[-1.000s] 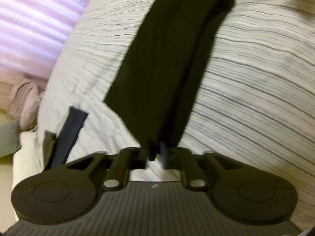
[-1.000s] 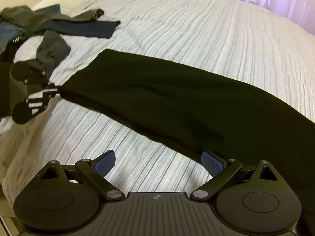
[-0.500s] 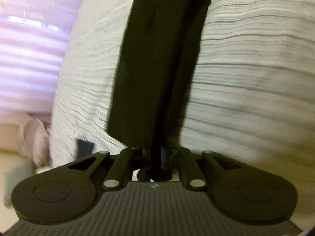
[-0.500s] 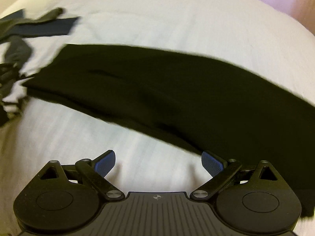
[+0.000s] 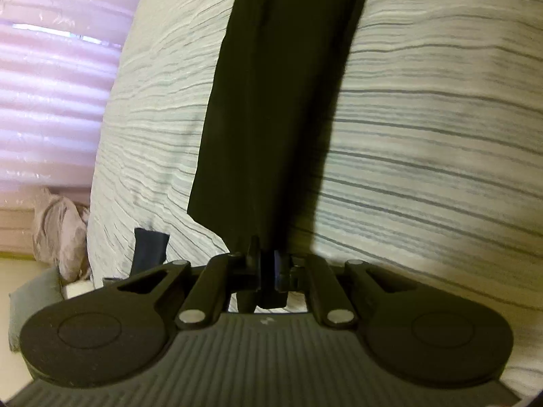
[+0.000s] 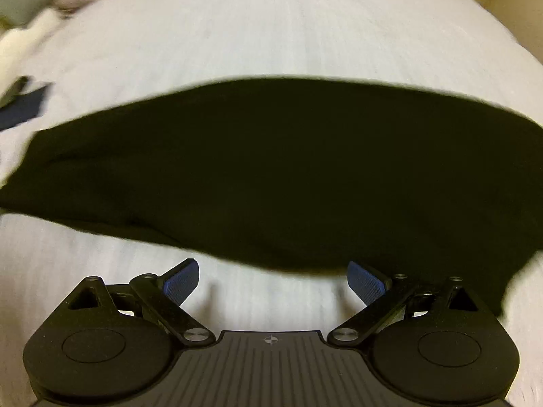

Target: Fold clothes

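A long black garment (image 5: pixel 281 101) lies stretched over the striped white bedspread (image 5: pixel 441 135). My left gripper (image 5: pixel 267 264) is shut on its near end, and the cloth runs straight away from the jaws, slightly lifted. In the right wrist view the same black garment (image 6: pixel 288 169) spreads wide across the bed. My right gripper (image 6: pixel 273 279) is open and empty, its blue pads (image 6: pixel 368 285) just short of the garment's near edge. The right view is motion-blurred.
A dark blue cloth (image 5: pixel 149 247) lies at the bed's left edge, and also shows in the right wrist view (image 6: pixel 23 105). A pinkish bundle (image 5: pixel 57 224) sits on the floor by the pink curtains (image 5: pixel 51 84). Bare bedspread (image 6: pixel 271 23) lies beyond the garment.
My left gripper has pulled the garment's end along, straightening it. My right gripper has swung toward the garment, still open; the clothes pile has slid out of its view.
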The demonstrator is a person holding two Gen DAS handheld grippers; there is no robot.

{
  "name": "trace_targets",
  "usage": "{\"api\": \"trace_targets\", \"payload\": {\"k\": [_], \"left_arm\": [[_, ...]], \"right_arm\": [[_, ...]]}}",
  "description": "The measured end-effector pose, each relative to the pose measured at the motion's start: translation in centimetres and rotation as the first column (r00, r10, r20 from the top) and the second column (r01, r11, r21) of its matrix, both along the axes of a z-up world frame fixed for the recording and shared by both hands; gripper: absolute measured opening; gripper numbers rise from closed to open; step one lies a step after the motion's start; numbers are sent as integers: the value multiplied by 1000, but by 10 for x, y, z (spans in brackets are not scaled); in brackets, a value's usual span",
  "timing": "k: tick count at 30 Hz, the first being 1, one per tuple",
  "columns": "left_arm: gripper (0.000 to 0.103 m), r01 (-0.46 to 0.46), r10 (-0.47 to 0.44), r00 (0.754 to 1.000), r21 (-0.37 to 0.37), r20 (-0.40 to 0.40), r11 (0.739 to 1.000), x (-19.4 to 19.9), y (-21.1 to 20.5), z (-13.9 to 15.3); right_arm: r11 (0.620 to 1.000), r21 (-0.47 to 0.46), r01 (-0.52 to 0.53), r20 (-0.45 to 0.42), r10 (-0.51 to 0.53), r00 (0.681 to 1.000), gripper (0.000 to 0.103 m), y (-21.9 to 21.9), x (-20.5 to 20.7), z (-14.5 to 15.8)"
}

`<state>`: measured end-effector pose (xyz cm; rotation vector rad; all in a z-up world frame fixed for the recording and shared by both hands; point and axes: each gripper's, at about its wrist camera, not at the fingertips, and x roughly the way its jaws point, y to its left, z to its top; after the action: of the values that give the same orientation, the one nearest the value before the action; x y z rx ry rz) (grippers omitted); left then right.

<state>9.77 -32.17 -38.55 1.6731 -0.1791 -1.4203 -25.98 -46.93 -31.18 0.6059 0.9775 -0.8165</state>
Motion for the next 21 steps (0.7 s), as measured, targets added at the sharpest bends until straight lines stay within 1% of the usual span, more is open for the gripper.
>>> {"api": "trace_targets", "payload": {"k": [1, 8, 9, 10, 12, 13, 15, 16, 18, 19, 21], "left_arm": [[6, -7, 7, 1000, 4, -2, 1000, 1, -3, 0], [7, 12, -12, 1000, 25, -7, 1000, 7, -7, 1], [7, 19, -18, 1000, 30, -7, 999, 7, -7, 0], [7, 22, -22, 1000, 33, -7, 999, 6, -6, 0], [7, 25, -25, 1000, 41, -12, 999, 6, -6, -1], [7, 20, -19, 1000, 42, -15, 999, 7, -6, -2], [10, 6, -5, 1000, 40, -24, 999, 8, -8, -1], [11, 0, 1, 1000, 37, -26, 999, 8, -9, 0], [19, -21, 22, 999, 27, -35, 999, 10, -8, 3], [24, -37, 38, 998, 24, -46, 999, 11, -7, 5], [26, -99, 100, 994, 22, -43, 995, 17, -3, 9]], "right_arm": [[999, -13, -39, 19, 40, 999, 97, -1, 10, 0], [990, -64, -127, 100, 133, 986, 97, -22, 77, -27], [994, -42, -98, 107, 102, 989, 97, -28, 78, -33], [996, -4, -84, 95, 84, 992, 97, -33, 77, -40], [986, 109, -124, 15, 123, 992, 97, -29, 76, -57], [978, 148, -146, -22, 151, 988, 97, -25, 75, -63], [966, 118, -230, -88, 241, 967, 97, -10, 68, -58], [961, 111, -254, -113, 266, 957, 97, -4, 63, -55], [973, 119, -197, -100, 209, 973, 97, -3, 54, -42], [977, 108, -186, -88, 196, 977, 97, 0, 54, -35], [981, 85, -172, -61, 177, 982, 97, 7, 57, -20]]}}
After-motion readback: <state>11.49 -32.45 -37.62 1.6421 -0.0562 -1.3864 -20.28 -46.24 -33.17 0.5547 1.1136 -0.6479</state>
